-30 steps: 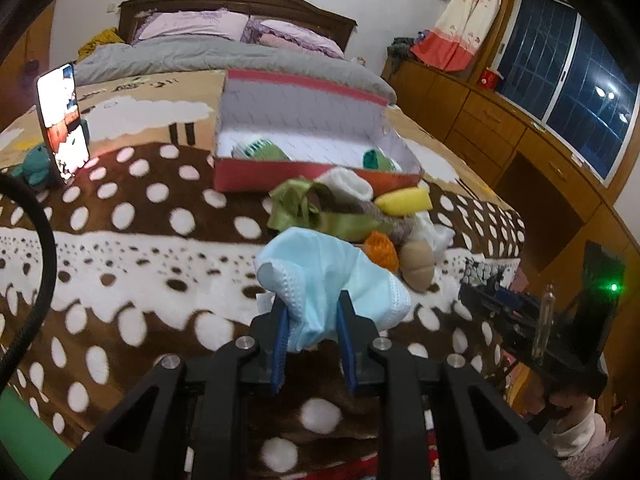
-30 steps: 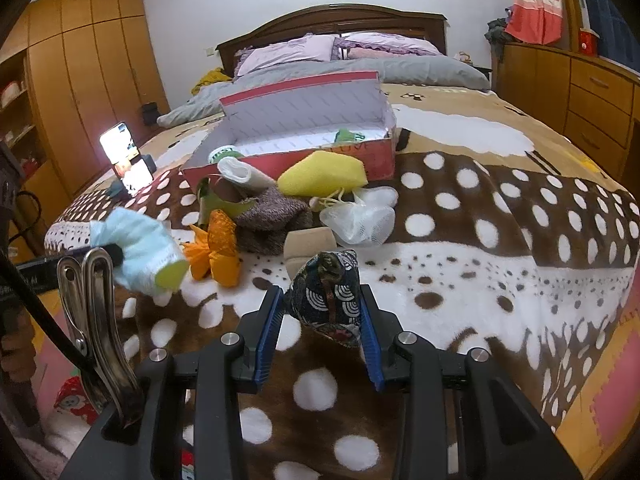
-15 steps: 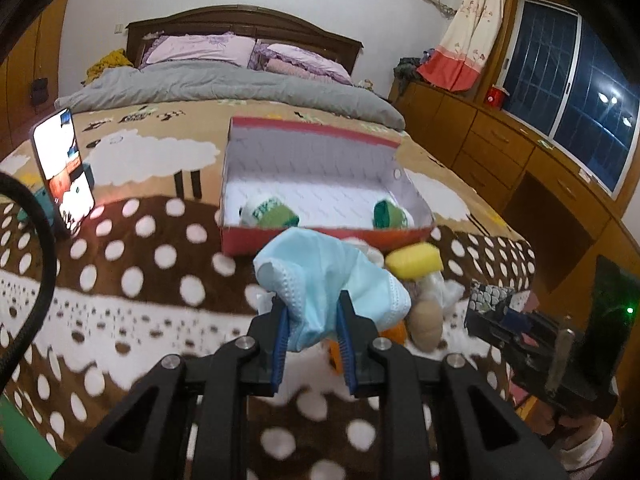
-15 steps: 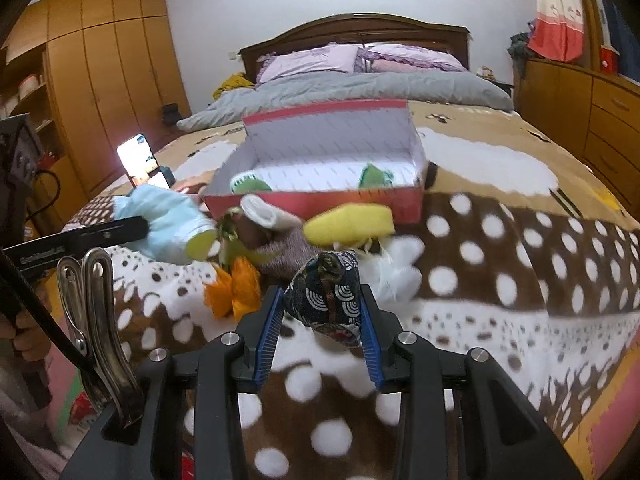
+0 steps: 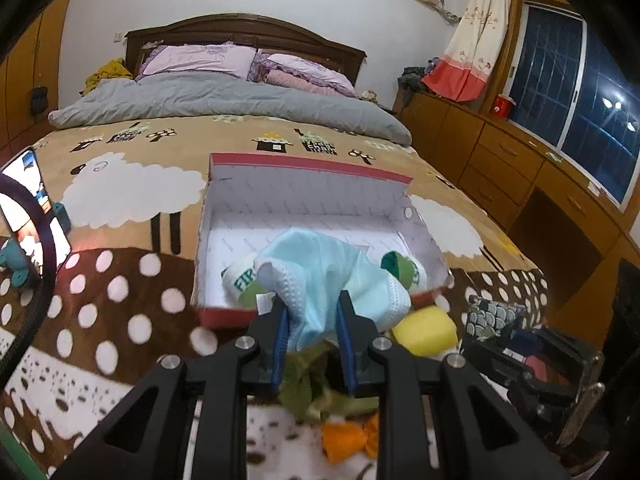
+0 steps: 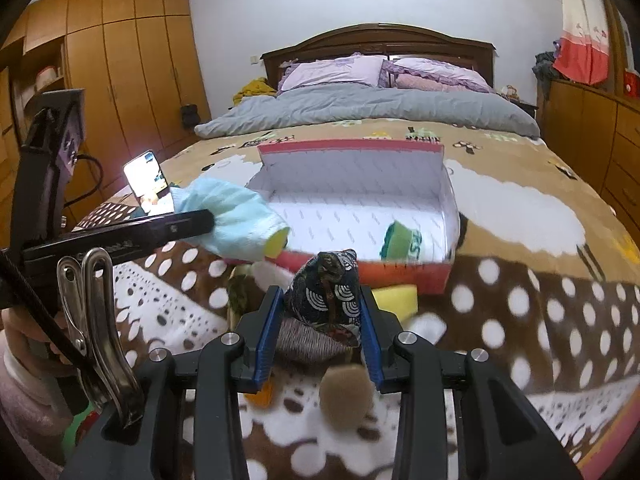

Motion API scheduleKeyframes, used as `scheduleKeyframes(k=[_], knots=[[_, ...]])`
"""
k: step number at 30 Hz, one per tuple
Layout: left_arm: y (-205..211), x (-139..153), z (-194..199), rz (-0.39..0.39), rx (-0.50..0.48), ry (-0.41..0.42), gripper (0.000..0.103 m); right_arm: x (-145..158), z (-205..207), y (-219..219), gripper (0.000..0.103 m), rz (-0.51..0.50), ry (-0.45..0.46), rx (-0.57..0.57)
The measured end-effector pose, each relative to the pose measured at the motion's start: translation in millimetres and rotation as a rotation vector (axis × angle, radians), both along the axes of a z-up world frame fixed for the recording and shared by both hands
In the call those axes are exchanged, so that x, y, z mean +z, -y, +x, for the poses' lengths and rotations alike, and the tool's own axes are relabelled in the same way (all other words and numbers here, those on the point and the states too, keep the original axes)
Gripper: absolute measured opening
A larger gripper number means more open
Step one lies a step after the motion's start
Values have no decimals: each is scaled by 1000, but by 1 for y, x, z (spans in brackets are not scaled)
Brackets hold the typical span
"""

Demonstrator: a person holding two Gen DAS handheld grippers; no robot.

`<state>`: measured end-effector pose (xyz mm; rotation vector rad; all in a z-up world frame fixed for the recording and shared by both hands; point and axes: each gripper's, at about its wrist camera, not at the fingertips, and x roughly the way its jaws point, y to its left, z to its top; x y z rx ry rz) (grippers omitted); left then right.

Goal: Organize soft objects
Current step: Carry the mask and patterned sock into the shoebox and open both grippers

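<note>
Two grippers each carry a soft thing above a bed covered by a brown, white-spotted fleece blanket (image 5: 120, 320).

Left wrist view: the left gripper (image 5: 312, 344) has its blue-padded jaws pinched narrow on a crumpled pale blue cloth with a white textured edge (image 5: 328, 276), which bulges up and out above the fingers. Behind the cloth lies an open red cardboard box with a white lining (image 5: 304, 200), its raised back flap facing the camera. Inside the box, near the front wall, a white rolled sock with green lettering (image 5: 240, 276) sits at the left and a green and white rolled sock (image 5: 400, 268) at the right. On the blanket in front of the box lie a yellow sponge block (image 5: 424, 330), an olive green cloth (image 5: 304, 384) under the jaws and an orange fabric piece (image 5: 348, 438). At the right edge, the right gripper (image 5: 504, 332) shows with a dark patterned pouch. A lit phone (image 5: 24, 208) stands at the left edge.

Right wrist view: the right gripper (image 6: 320, 320) is closed on a dark navy fabric pouch with white wave patterns (image 6: 326, 294), held upright between the blue pads. The left gripper's arm reaches in from the left, its pale blue cloth near the box's front left corner. Below the jaws lie a brown knitted item (image 6: 304, 340) and a tan round soft piece (image 6: 346, 396).
</note>
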<state>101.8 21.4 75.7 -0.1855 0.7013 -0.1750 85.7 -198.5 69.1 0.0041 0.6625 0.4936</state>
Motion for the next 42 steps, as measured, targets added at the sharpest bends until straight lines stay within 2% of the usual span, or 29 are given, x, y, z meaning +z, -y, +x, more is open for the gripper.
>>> scheduleKeyframes(k=[13, 31, 42], knots=[[-3, -10, 53, 34, 33, -30, 23, 11, 50, -4, 38, -12, 13, -2], [-1, -33, 104, 67, 58, -66, 23, -9, 126, -1, 38, -27, -49, -23], [-6, -53, 126, 63, 82, -114, 23, -23, 153, -1, 38, -32, -74, -30]])
